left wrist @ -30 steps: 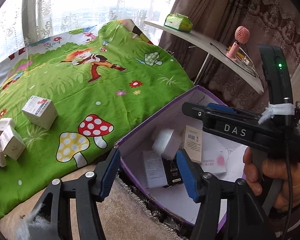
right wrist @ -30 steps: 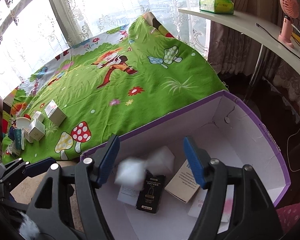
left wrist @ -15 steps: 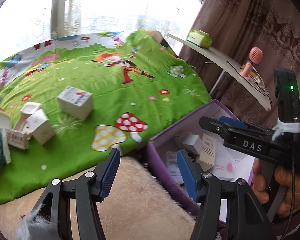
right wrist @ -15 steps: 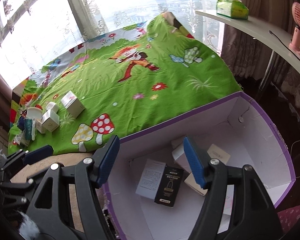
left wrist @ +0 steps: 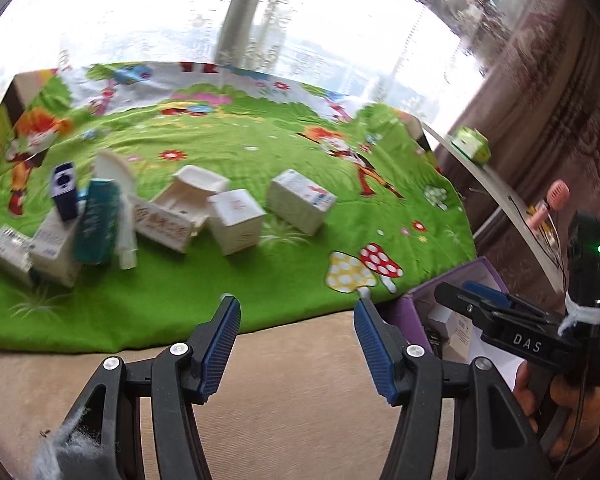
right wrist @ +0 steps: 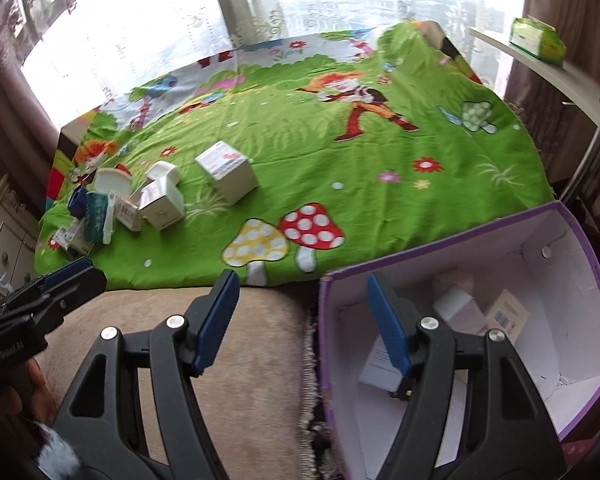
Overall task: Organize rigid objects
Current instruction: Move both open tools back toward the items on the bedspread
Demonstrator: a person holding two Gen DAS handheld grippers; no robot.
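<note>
Several small boxes lie on the green cartoon sheet [left wrist: 228, 152]: a white box with a red and blue label [left wrist: 300, 201], a white cube box [left wrist: 236, 222], an open white carton [left wrist: 180, 210], a teal box [left wrist: 96, 222] and a dark blue one [left wrist: 64, 190]. The purple box [right wrist: 532, 320] at the right holds several packages [right wrist: 460, 308]. My left gripper [left wrist: 296, 332] is open and empty over the beige cushion edge. My right gripper [right wrist: 300, 312] is open and empty, straddling the purple box's left wall. The labelled box also shows in the right wrist view [right wrist: 226, 170].
A beige cushion [right wrist: 240, 360] runs along the front of the bed. A curved white shelf [left wrist: 496, 196] at the right carries a green tissue pack [left wrist: 470, 148] and a pink fan [left wrist: 552, 200]. Windows with lace curtains stand behind the bed.
A white box dropped from the open jaws into the purple box. Both grippers then swung left, away from the purple box and toward the pile of boxes on the sheet.
</note>
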